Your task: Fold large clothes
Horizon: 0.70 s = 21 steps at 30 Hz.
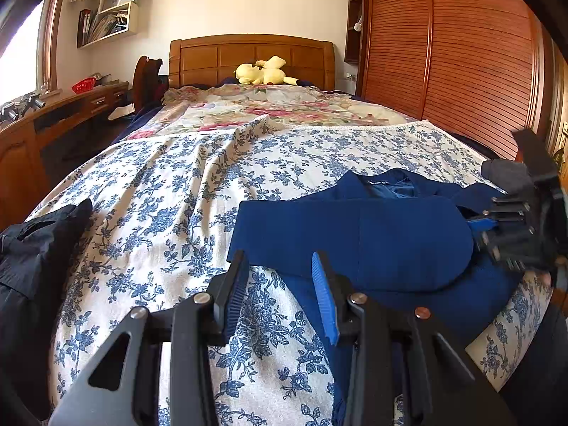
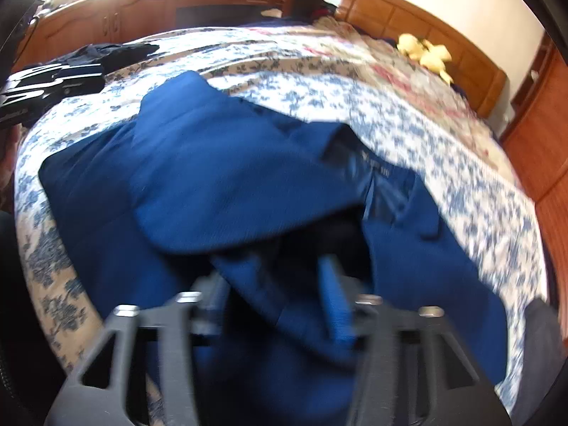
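A dark blue jacket point(image 1: 372, 238) lies partly folded on the blue-flowered bedspread point(image 1: 177, 195), collar and label toward the headboard. My left gripper point(image 1: 280, 284) hovers just off its near left corner, open, with only bedspread and the jacket's edge showing between the fingers. My right gripper point(image 1: 486, 230) sits at the jacket's right side. In the blurred right wrist view a fold of the jacket point(image 2: 230, 177) fills the space between the right gripper's point(image 2: 273, 298) fingers, which are shut on it. The left gripper point(image 2: 71, 81) shows at that view's left edge.
A black garment point(image 1: 35, 248) lies on the bed's left edge. A yellow plush toy point(image 1: 264, 72) rests by the wooden headboard point(image 1: 248, 53). A slatted wooden wardrobe point(image 1: 461, 53) stands along the right, and a wooden desk point(image 1: 53, 124) along the left.
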Available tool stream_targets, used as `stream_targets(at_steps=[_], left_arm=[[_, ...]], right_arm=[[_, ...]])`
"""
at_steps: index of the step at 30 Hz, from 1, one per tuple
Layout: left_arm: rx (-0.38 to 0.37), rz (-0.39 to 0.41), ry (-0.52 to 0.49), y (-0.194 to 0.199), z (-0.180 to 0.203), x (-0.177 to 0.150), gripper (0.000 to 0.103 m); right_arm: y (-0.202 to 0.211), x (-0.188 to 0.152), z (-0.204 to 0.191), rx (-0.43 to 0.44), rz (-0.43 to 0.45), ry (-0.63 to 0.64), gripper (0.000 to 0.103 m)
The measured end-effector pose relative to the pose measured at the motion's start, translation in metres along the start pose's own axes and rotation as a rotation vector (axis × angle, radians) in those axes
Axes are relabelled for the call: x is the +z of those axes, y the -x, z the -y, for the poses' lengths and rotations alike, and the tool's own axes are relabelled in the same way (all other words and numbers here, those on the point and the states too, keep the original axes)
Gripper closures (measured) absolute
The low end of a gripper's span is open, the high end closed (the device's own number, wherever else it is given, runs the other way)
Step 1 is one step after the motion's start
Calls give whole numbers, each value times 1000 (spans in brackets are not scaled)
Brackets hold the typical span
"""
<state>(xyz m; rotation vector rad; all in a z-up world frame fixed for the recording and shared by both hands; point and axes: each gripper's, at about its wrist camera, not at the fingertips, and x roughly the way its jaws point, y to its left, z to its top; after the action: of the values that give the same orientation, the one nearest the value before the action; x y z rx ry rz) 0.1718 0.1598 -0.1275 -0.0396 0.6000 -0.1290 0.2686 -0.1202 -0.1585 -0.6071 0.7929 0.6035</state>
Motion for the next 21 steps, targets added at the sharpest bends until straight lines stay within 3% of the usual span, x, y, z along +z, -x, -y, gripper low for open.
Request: stream_targets(at_steps=[1,10,19,21], left_arm=[[1,-1,-1,-1,0,-1,68],[-8,-18,-7,-8,0,-1,68],[-15,-24,-15,-12,4,3,68],[-20,-25,-16,-13,4,3,68]], right_arm=[[-4,7,2,-12,-2,27,98],[-31,75,57,-96,76,8,101],[-82,109,92,-99,20,-84,101],[-90,110,98,-119,11,-127,87]])
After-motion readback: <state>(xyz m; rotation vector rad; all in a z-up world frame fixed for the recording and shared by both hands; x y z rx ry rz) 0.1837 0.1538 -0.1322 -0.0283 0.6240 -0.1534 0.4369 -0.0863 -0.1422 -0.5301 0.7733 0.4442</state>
